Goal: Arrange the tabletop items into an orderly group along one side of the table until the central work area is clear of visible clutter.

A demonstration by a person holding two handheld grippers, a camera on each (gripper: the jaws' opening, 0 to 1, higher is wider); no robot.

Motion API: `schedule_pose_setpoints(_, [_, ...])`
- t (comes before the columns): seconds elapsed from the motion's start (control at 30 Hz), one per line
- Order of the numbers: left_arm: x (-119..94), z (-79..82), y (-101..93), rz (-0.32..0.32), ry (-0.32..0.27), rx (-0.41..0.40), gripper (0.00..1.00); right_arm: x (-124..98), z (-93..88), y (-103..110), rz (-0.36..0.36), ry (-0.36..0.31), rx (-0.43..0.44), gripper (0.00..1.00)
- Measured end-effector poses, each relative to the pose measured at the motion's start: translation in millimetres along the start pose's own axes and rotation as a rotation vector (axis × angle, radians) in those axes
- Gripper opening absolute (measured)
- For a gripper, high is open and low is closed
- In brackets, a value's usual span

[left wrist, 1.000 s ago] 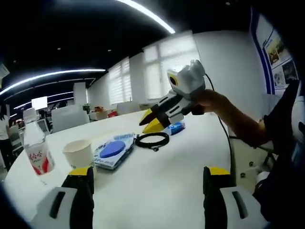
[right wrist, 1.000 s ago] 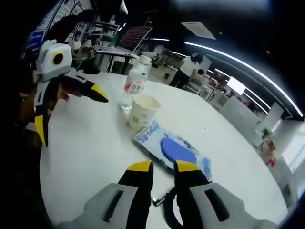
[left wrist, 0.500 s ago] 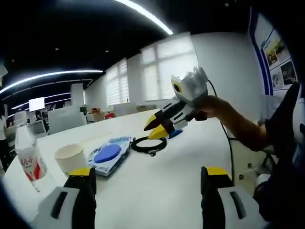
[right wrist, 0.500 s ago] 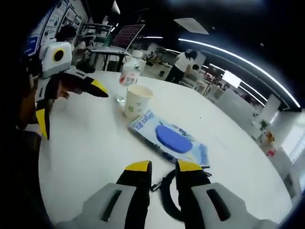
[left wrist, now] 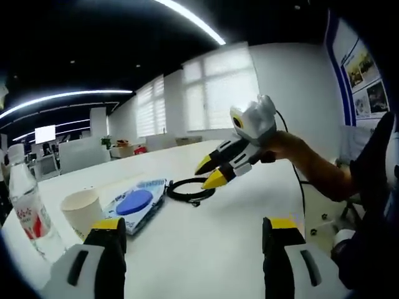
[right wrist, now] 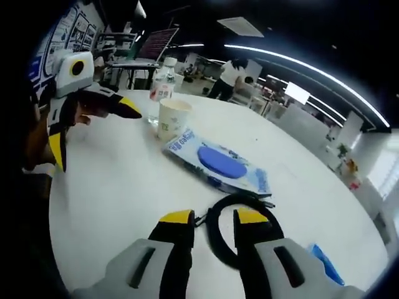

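Note:
On the round white table (right wrist: 106, 193) lie a black cable coil (right wrist: 219, 233), a wet-wipe pack with a blue lid (right wrist: 218, 163), a paper cup (right wrist: 172, 118) and a water bottle (right wrist: 161, 84). My right gripper (right wrist: 214, 218) hovers just over the near side of the coil, jaws a little apart with nothing between them. In the left gripper view that right gripper (left wrist: 211, 172) hangs above the cable coil (left wrist: 189, 189), beside the pack (left wrist: 134, 203), the cup (left wrist: 81, 213) and the bottle (left wrist: 24, 208). My left gripper (left wrist: 192, 225) stands wide open over bare table, also visible as the left gripper (right wrist: 90, 128).
A small blue packet (right wrist: 324, 264) lies near the table's edge to the right of the coil. A person's forearm (left wrist: 312, 169) reaches in from the right. People stand at desks (right wrist: 234, 78) far behind. Bare tabletop (left wrist: 206, 255) spreads under the left gripper.
The right gripper has come lower and closer over the cable coil, and its jaws stand slightly further apart. The left gripper stays wide open.

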State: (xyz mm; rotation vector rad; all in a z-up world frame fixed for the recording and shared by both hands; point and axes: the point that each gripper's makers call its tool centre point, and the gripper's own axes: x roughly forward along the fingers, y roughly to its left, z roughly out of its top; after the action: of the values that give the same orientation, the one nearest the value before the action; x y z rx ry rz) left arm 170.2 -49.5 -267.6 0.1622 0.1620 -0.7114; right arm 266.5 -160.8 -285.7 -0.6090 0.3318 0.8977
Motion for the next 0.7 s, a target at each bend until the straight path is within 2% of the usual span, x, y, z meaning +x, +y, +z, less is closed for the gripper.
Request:
schedule_pose_setpoints(0.47, [21, -2.1, -3.8, -0.039, 0.021, -0.006, 0.86, -8, -25.6, -12, -0.026, 0.023, 0.062, 0.28])
schedule_pose_setpoints(0.7, [32, 1.1, -5.0, -0.056, 0.013, -0.024, 0.85, -14, -36.6, -16, -0.046, 0.034, 0.086, 0.31])
